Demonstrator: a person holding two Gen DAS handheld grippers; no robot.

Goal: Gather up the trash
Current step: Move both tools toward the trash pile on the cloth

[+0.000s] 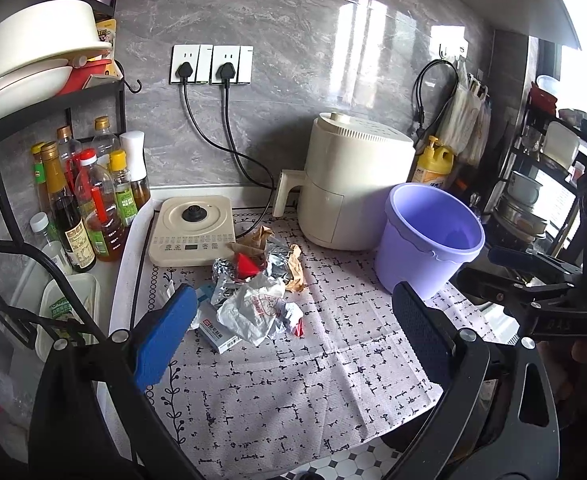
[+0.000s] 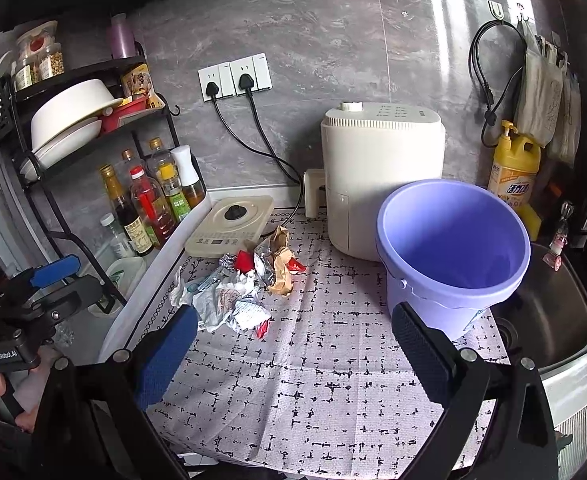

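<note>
Left wrist: left tongs (image 1: 293,332) wide open, empty; right tongs (image 2: 293,344) likewise.

The small box (image 1: 216,332) lies mostly under the crumpled white plastic bag (image 1: 253,306); its printed label is too small to read. At nine o'clock of the trash pile (image 2: 245,280), the left gripper (image 1: 293,320) has one blue pad (image 1: 161,340) covering the pile's edge. In the right wrist view the purple bucket (image 2: 453,248) hides the air fryer (image 2: 381,168) base, and the sink (image 2: 549,312) at three o'clock is cut off by the picture's edge. The spice rack (image 1: 53,96) jars blur at ten o'clock.
</note>
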